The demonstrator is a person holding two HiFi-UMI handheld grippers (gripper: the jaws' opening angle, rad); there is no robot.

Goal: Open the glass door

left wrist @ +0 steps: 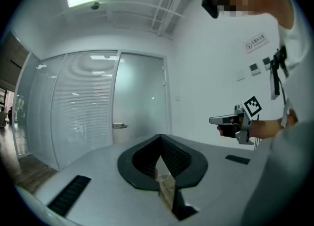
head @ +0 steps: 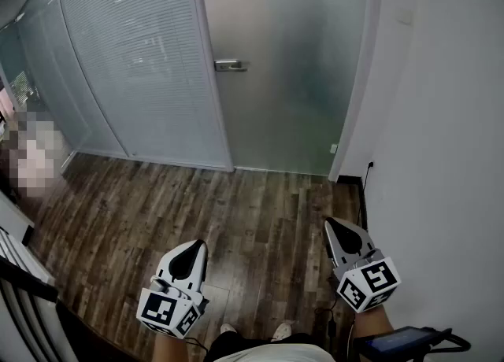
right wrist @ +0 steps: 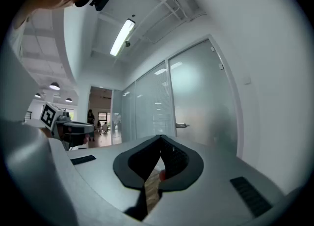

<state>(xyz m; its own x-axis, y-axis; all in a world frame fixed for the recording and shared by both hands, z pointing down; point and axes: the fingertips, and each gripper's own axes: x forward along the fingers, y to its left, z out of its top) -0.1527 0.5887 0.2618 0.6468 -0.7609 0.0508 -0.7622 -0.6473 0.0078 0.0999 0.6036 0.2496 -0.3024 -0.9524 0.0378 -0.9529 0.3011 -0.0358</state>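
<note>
The frosted glass door (head: 291, 61) stands closed ahead of me, with a metal lever handle (head: 228, 65) on its left edge. Both grippers hang low over the wooden floor, well short of the door and level. My left gripper (head: 193, 249) has its jaws together with nothing between them. My right gripper (head: 339, 227) is likewise shut and empty. From the left gripper (left wrist: 159, 139) the door (left wrist: 140, 107) and handle (left wrist: 119, 126) lie straight ahead, and the right gripper shows off to the right. From the right gripper (right wrist: 160, 139) the handle (right wrist: 181, 126) appears small and far off.
A glass partition with blinds (head: 134, 53) adjoins the door on the left. A white wall (head: 449, 116) runs close along the right, with a cable (head: 365, 195) at its base. Dark wooden floor (head: 236, 211) stretches to the door. A dark rail (head: 24, 278) crosses the lower left.
</note>
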